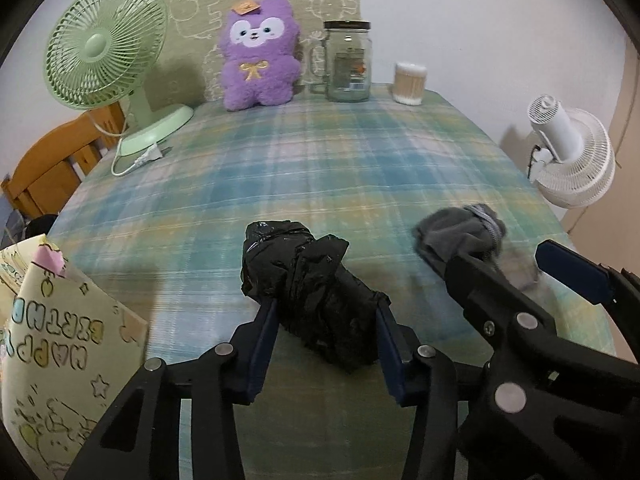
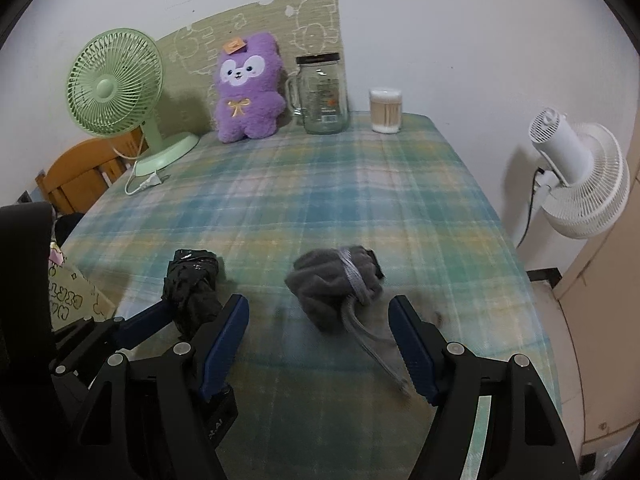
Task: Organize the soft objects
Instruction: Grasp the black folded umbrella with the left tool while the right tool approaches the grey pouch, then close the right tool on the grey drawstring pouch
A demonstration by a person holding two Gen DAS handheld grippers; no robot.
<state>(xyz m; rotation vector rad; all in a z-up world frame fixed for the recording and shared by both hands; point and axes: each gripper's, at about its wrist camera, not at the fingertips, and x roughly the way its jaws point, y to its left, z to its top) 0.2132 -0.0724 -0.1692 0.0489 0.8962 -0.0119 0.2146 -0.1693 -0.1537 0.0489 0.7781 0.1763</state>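
Slippage is the risk: left tool [image 1: 326,312] clamps a slick black bag [image 1: 310,288] near the table's [image 1: 320,168] front edge; right tool [image 2: 318,316] gapes, its grey sock [image 2: 332,286] ungripped.

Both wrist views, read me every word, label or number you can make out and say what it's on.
"BIRTHD", upside down, the rest cut off: yellow gift bag.
"AI", the start hidden: left gripper body.
Glass jar label: too blurred to read.
Orange tag on the purple plush: too small to read.
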